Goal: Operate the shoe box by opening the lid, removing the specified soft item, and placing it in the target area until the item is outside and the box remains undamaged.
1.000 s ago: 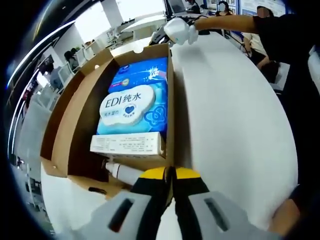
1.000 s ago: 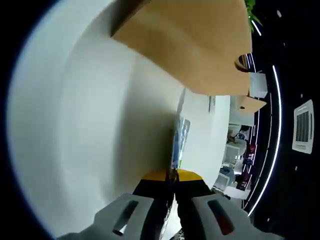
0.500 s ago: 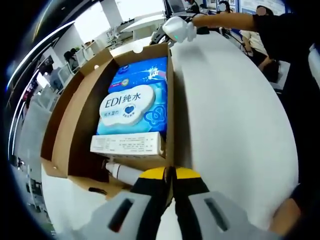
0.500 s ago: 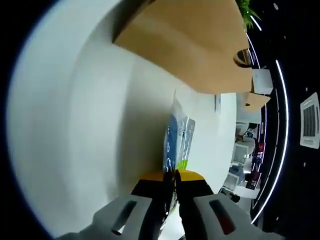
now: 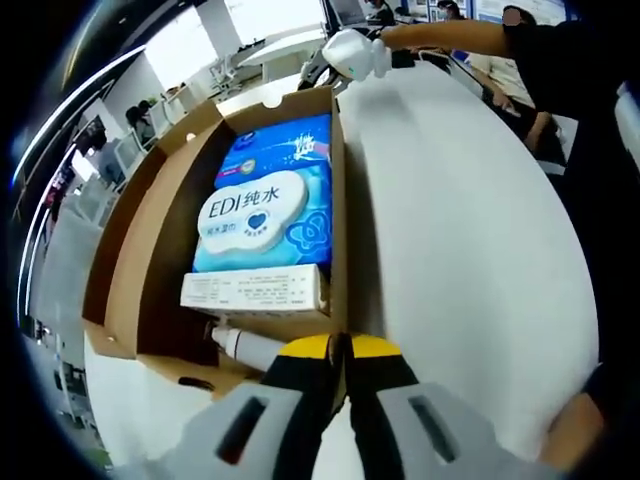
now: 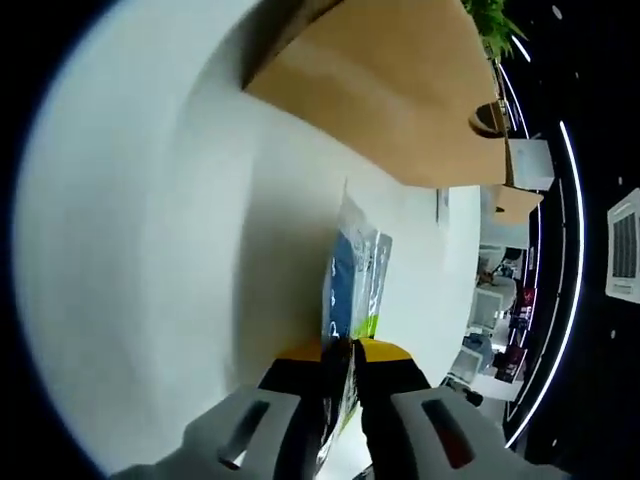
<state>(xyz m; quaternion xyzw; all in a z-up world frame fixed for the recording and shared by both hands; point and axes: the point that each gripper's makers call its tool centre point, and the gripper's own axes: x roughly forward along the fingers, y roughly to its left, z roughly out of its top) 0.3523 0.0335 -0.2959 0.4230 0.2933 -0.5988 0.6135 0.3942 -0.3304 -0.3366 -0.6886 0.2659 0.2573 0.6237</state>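
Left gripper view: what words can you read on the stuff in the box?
"EDI纯水" on the white cloud shape of the blue pack in the cardboard box.
Smaller lines under it: too small to read.
Print on the white carton: too blurred to read.

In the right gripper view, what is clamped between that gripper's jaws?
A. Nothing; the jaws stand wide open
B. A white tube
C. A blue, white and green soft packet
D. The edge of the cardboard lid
C. The right gripper has its jaws closed on the blue soft packet, seen edge-on above the white table, apart from the cardboard box behind it.
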